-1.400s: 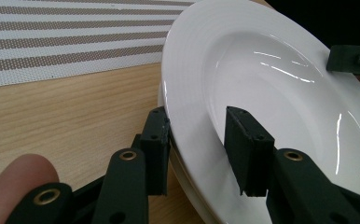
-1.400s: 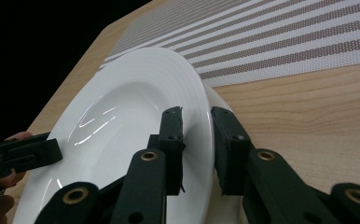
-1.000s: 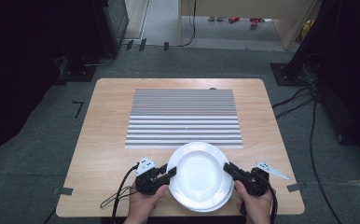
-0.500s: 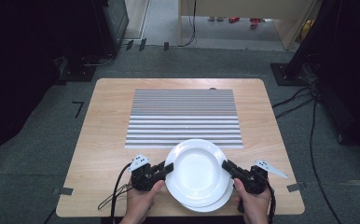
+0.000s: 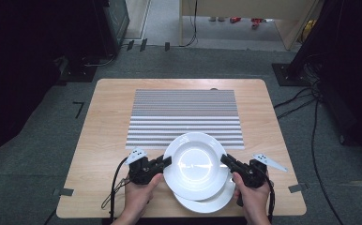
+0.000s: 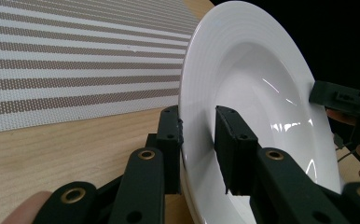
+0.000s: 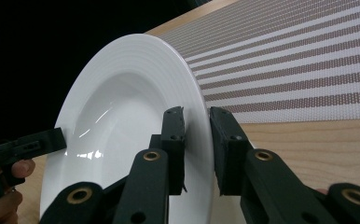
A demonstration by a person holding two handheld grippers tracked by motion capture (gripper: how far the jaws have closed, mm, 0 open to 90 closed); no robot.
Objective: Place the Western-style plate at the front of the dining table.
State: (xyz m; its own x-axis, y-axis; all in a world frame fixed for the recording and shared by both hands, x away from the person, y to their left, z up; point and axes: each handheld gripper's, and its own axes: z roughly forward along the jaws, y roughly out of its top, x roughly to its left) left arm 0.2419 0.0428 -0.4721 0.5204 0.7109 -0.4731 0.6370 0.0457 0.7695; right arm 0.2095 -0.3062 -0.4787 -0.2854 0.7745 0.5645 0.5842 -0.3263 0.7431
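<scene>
Your left tool (image 5: 165, 161) and right tool (image 5: 226, 160) each clasp the rim of the upper plate (image 5: 195, 165) from opposite sides, so that the load is shared and the plate stays level between them. In the left gripper view the jaws of the left tool (image 6: 197, 147) straddle the white rim, one jaw beneath it and one over the inner face; the inner jaw looks a little apart from the porcelain, so the grip there may be light rather than firm. In the right gripper view the right tool (image 7: 197, 149) bites the opposite edge, with both jaws set close against the rim. The upper plate lies between the two tools, overlapping a second plate (image 5: 207, 200) that rests on the desk (image 5: 109, 131) on your side of the tools and slightly toward the right one; the offset suggests the upper plate is being lifted clear of the lower. Beyond both tools, and just touching the far rim of the upper plate as seen from above, lies the striped mat (image 5: 184, 117), a likely destination, since it offers a flat, clear landing area. Your hands (image 5: 139, 199) sit low behind the tools, keeping the wrists roughly level. Uneven motion of either tool could tilt the plate or let the rim slip.
</scene>
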